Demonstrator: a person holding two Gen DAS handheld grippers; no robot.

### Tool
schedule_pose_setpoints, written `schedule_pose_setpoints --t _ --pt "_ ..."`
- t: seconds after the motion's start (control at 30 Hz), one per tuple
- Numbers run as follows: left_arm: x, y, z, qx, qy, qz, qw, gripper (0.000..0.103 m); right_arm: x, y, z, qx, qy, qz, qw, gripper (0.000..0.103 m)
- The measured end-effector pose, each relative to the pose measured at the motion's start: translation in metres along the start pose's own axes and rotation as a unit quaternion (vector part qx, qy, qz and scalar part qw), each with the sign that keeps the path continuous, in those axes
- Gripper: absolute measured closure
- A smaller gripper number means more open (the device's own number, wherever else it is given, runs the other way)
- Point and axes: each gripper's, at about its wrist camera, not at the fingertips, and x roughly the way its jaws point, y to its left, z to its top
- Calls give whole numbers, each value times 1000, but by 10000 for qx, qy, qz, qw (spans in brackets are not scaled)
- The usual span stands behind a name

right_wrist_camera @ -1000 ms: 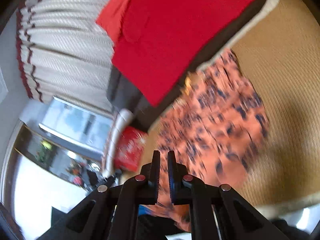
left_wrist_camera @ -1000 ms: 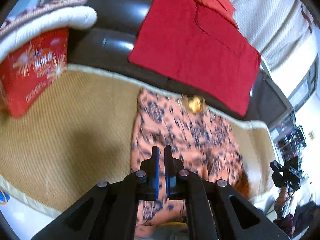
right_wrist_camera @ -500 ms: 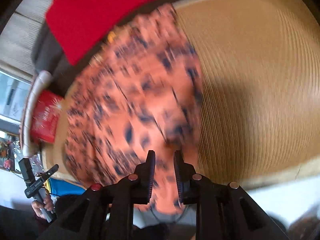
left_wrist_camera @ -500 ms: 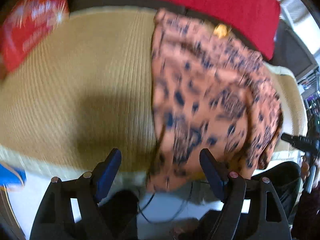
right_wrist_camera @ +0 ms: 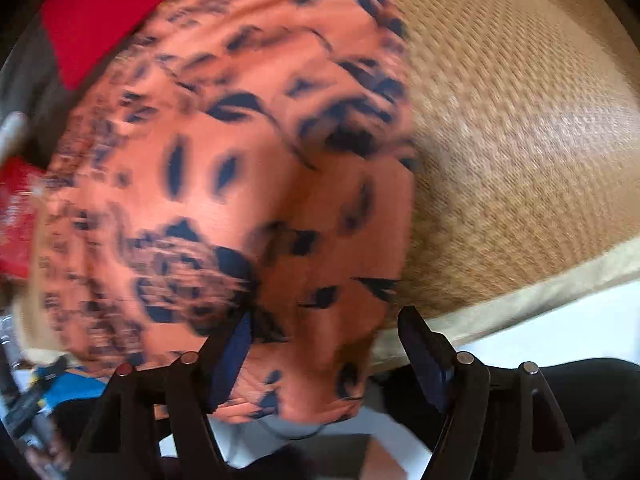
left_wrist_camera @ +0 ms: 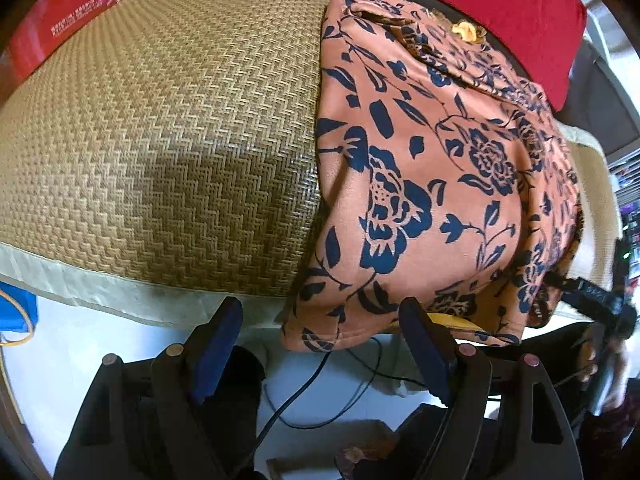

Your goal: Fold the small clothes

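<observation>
both hand-held grippers now spread, floral garment (left_wrist_camera: 432, 184) released on mat (left_wrist_camera: 168, 128)

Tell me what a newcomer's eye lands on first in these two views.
The orange garment with dark blue flowers dominates, lying on the woven straw mat with its near edge hanging over the mat's front border. Behind it, a red cloth lies at the far edge. Both the left gripper and right gripper are open before the garment's overhanging edge.

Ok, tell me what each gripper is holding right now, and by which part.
Nothing. The left gripper and right gripper are both open, at the near edge of the orange floral garment, which lies on the woven mat.
</observation>
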Motion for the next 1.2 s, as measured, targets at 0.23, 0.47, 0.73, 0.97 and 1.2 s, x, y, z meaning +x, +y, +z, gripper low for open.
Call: schedule_pose_setpoints --t 0.23,0.47,0.73,0.97,1.2 --pt "-7 7 -14 139 -45 -232 9996 66 -30 -69 -8 932 -486 -127 9944 36" --pt "-12 -14 -9 393 -41 -471 9981 33 -36 -83 0 1050 -376 645 9917 34" --pt "-2 -19 0 424 49 -648 9970 61 -2 -104 6 1054 -185 1084 9883 29" --pt "4 -23 1 393 170 -567 9975 67 27 -84 -10 307 160 1358 9901 55" --pt "12 -24 0 379 268 -534 9975 89 -7 -82 -27 -57 -253 1683 9854 91"
